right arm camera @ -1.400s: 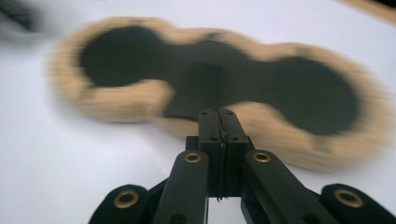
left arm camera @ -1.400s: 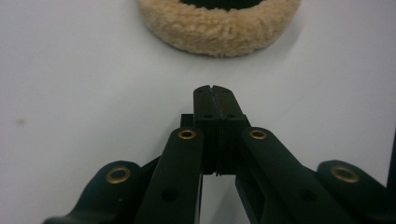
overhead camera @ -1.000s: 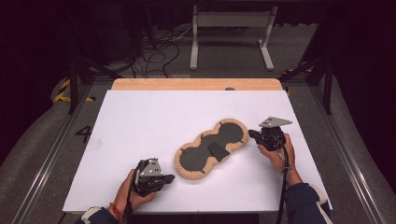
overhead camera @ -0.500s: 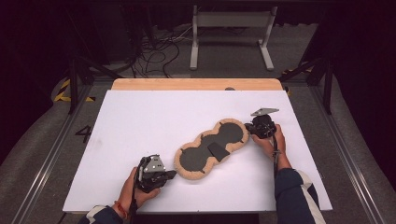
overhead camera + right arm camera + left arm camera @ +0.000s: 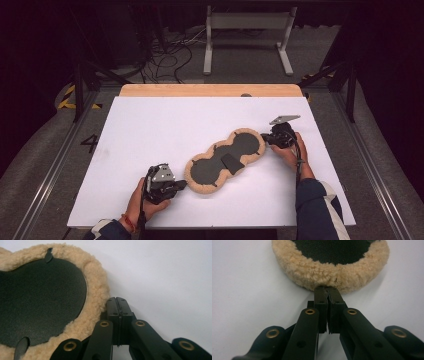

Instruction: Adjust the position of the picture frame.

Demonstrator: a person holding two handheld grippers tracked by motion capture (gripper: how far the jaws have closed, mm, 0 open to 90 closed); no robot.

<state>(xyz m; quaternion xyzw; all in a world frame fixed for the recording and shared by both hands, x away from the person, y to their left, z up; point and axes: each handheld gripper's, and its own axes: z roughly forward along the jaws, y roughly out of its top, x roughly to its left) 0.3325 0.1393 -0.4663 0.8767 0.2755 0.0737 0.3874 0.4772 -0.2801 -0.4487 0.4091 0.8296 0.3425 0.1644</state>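
High view: white table (image 5: 150,130), dark room, both fingers closed, empty, beside fleecy pad (image 5: 226,161).

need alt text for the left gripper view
The left gripper, jaws shut, has its tips against the tan fleece rim of a dark-centred pad. The pad lies on a white table.

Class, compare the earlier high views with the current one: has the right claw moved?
Yes. The right claw has shifted left and slightly toward the table's far edge, closing the gap to the tan fleece-edged, peanut-shaped black pad; its shut tips now meet the fleece rim.
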